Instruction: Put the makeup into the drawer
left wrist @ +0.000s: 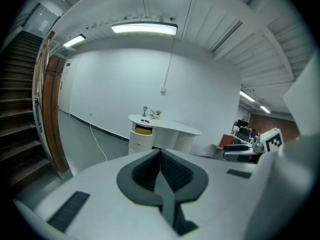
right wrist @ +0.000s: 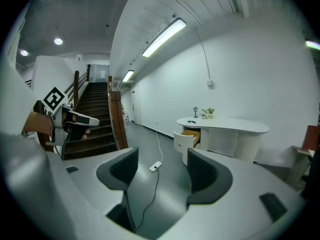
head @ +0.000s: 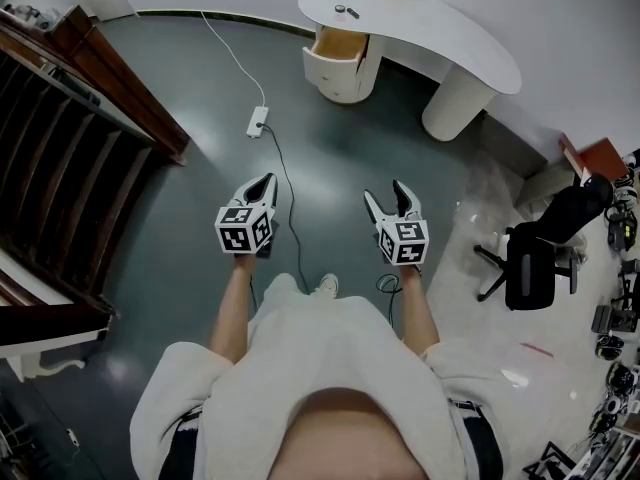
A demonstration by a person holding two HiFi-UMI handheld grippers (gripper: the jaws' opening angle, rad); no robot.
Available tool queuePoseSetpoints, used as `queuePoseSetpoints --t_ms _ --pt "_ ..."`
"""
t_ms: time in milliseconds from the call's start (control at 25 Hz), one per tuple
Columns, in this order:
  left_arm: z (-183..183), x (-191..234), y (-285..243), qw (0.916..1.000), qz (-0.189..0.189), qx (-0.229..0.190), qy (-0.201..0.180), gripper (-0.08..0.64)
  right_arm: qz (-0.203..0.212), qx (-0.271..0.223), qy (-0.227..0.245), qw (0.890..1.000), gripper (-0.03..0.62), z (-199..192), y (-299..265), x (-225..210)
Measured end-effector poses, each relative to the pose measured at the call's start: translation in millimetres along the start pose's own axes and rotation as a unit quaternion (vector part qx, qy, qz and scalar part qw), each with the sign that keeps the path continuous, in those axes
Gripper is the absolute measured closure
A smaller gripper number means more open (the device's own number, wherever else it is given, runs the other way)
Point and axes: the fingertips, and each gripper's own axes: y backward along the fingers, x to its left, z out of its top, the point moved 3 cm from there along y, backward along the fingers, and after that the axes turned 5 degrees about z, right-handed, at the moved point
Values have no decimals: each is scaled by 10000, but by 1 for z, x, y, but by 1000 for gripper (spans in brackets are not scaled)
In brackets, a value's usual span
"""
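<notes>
Left gripper (head: 266,180) shut, empty, right gripper (head: 386,192) wide apart, empty, floor (head: 340,143) stretching to desk (head: 440,30), open drawer (head: 340,45), power strip (head: 258,121) between.

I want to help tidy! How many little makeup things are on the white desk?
2: a round one and a dark one, side by side on the desk above the open drawer. Others may be hidden.

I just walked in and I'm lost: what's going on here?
A person stands on the floor, some way from a white desk, with a gripper in each hand. The left gripper has its fingers together; the right gripper has its fingers apart, nothing between. The desk's drawer is open, and small dark makeup items lie on the desk top, not yet picked up.
</notes>
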Motion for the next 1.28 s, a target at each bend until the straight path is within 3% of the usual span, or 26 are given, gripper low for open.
queuePoseSetpoints --t_ms 320,640,1280 --pt "-2 4 -44 9998 81 143 73 548 8 141 -30 9999 311 -3 -36 -37" --pt "30 39 -135 9999 -37 108 95 548 -52 124 16 9999 322 24 -120 -79" --pt "181 152 -373 9984 -560 35 82 549 -435 147 128 9989 331 153 -354 -178"
